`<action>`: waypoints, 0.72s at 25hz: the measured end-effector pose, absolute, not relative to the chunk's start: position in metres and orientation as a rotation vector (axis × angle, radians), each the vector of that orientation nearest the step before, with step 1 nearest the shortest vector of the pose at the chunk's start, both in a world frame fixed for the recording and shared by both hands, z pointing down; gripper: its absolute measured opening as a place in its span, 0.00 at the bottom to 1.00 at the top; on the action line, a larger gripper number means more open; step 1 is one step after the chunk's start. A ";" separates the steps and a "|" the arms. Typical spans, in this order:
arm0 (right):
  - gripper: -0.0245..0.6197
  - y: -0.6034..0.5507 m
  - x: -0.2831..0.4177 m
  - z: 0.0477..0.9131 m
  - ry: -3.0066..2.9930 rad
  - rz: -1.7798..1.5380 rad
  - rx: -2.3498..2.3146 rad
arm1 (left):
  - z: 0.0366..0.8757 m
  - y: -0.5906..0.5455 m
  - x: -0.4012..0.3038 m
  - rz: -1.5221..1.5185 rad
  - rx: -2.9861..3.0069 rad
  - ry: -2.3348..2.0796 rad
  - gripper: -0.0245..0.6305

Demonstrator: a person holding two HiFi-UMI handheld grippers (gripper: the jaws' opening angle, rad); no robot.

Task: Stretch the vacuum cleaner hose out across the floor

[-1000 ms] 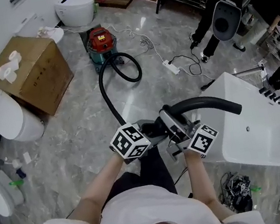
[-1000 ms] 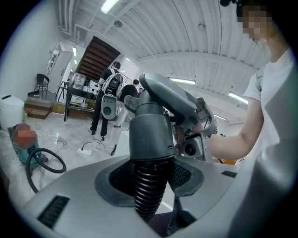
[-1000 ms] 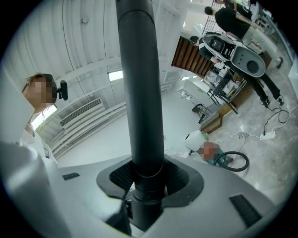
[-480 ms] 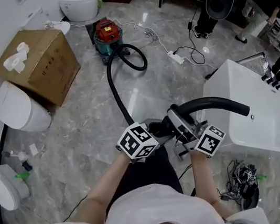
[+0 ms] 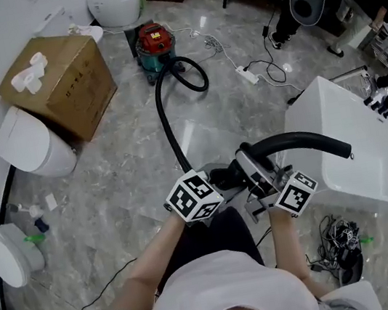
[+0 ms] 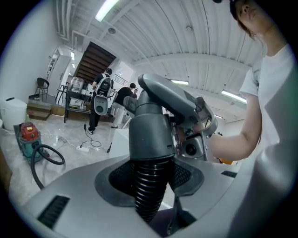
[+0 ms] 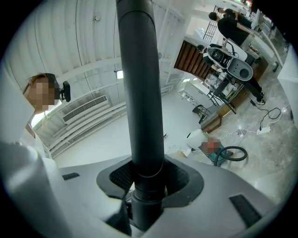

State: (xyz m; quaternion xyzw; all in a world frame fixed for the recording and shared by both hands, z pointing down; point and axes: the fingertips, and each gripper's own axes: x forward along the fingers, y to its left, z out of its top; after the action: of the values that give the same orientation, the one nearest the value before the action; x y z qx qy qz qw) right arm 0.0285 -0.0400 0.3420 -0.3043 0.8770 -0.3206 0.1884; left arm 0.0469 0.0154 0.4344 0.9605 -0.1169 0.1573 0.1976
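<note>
Black ribbed rubber pinched between the pads of the left gripper [image 6: 150, 183], jaws closed partway onto the vacuum hose [image 6: 148, 204] just below its grey cuff [image 6: 148, 132]. Just beside it, clamped the same way in the right gripper [image 7: 148, 183], the smooth black wand [image 7: 139, 83], curving off to the right above a white tub [image 5: 360, 159]. From the grip, stretched lengthwise up-frame across the grey marble floor [image 5: 124, 177], curled into one loop, then joined to the red-topped teal canister [image 5: 155, 46] well away. Print on the cardboard box [image 5: 67, 80] at left too small to read. Both forearms held out ahead of the body, close together, marker cubes side by side.
</note>
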 end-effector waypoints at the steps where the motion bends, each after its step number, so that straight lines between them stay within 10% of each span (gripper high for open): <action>1: 0.30 -0.040 0.027 0.342 2.473 -0.910 -0.850 | 0.434 0.016 0.047 0.433 2.683 -0.333 0.32; 18: 0.30 -0.028 0.024 0.329 2.500 -0.964 -0.821 | 0.419 0.030 0.046 0.417 2.660 -0.343 0.32</action>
State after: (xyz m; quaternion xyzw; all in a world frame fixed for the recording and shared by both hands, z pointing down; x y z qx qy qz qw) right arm 0.0235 -0.0280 0.3287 -0.2887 0.8793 -0.3390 0.1688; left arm 0.0459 0.0298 0.4189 0.9577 -0.1234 0.1503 0.2123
